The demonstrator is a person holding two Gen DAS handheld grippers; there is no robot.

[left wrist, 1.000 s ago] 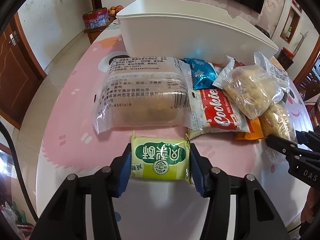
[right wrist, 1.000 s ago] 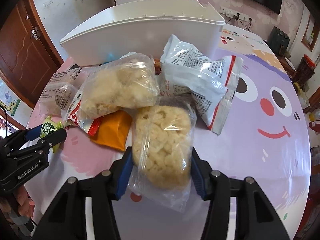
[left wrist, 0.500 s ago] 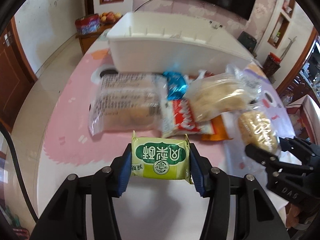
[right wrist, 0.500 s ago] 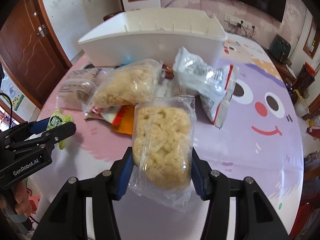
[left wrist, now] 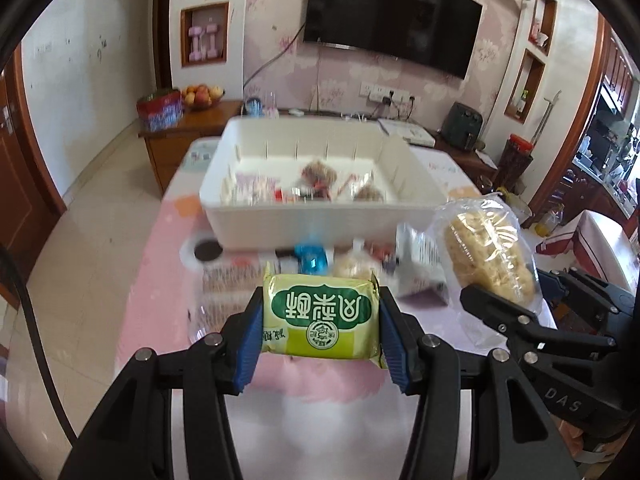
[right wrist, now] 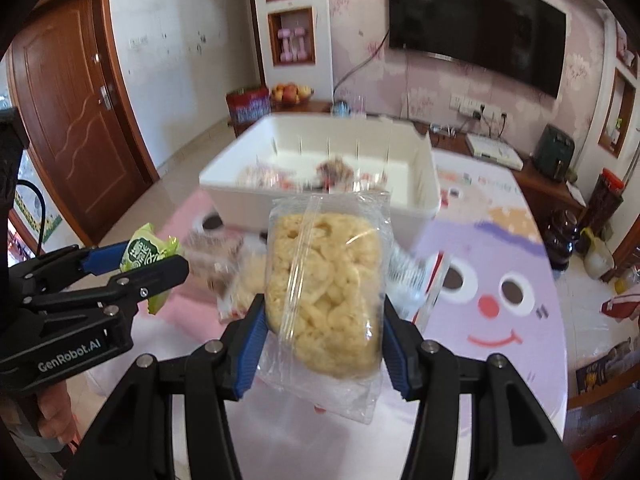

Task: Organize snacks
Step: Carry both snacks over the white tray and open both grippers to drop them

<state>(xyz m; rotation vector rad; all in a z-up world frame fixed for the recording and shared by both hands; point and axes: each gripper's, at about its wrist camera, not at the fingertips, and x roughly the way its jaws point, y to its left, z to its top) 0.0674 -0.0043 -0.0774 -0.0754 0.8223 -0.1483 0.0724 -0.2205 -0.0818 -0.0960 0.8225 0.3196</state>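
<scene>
- Left gripper (left wrist: 321,326) is clamping the green pack (left wrist: 321,316), carrying it clear of the pile.
- Right gripper (right wrist: 323,334) is pinching the rice cake (right wrist: 324,292), heading for the bin (right wrist: 424,204).

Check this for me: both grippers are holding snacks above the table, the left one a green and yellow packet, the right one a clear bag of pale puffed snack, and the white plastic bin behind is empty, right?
Not quite: the white plastic bin already holds several wrapped snacks, as the left wrist view shows. The rest stands.
</scene>
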